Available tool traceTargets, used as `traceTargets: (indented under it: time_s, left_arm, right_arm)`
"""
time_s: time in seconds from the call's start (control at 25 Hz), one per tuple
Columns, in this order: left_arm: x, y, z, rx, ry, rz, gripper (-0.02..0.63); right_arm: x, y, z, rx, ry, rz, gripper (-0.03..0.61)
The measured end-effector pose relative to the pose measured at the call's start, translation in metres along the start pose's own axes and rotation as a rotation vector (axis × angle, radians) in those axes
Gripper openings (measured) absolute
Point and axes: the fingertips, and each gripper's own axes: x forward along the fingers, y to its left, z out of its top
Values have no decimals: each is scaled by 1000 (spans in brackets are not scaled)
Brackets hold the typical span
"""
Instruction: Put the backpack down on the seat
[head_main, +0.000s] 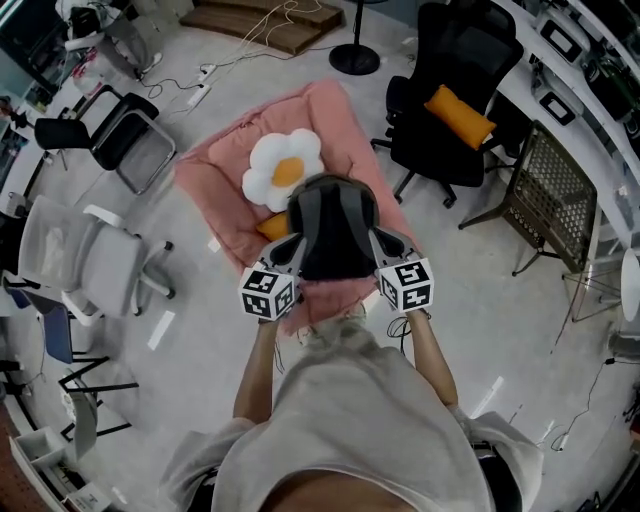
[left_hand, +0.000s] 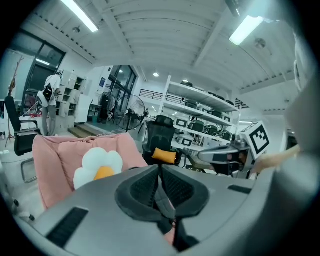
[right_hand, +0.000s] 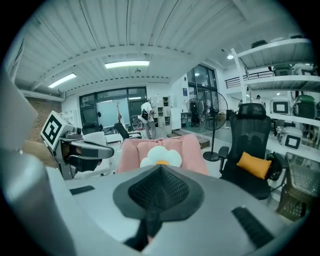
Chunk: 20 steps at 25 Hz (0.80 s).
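A grey and black backpack (head_main: 330, 230) hangs upright between my two grippers, over the near part of the pink seat (head_main: 220, 170). A white flower cushion (head_main: 283, 168) with a yellow centre lies on that seat, just beyond the backpack. My left gripper (head_main: 292, 250) holds the backpack's left side. In the left gripper view its jaws (left_hand: 162, 192) are shut on a dark strap (left_hand: 167, 207). My right gripper (head_main: 385, 243) holds the right side, its jaws (right_hand: 159, 187) shut on a dark strap (right_hand: 149, 220). The backpack's underside is hidden.
A black office chair (head_main: 450, 100) with an orange cushion stands right of the seat. A white chair (head_main: 90, 260) and a black-framed chair (head_main: 125, 135) stand at the left. A wire rack (head_main: 555, 190) and a long desk line the right side. A fan base (head_main: 354, 60) sits behind.
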Motion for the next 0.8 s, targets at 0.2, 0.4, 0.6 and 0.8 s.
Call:
traceTargets:
  time_s: [0.2, 0.4, 0.6, 0.8]
  left_arm:
    - [-13, -6, 13, 31, -18, -7, 25]
    - [-26, -5, 20, 51, -31, 6, 23]
    - [-32, -5, 26, 66, -38, 6, 20]
    - [-33, -6, 30, 76, -38, 5, 20]
  right_arm:
    - [-14, 8, 14, -15, -32, 6, -2]
    - [-26, 12, 28, -23, -75, -20, -3]
    - [-33, 10, 35, -27, -94, -41, -2]
    - [-37, 10, 33, -27, -90, -49, -3]
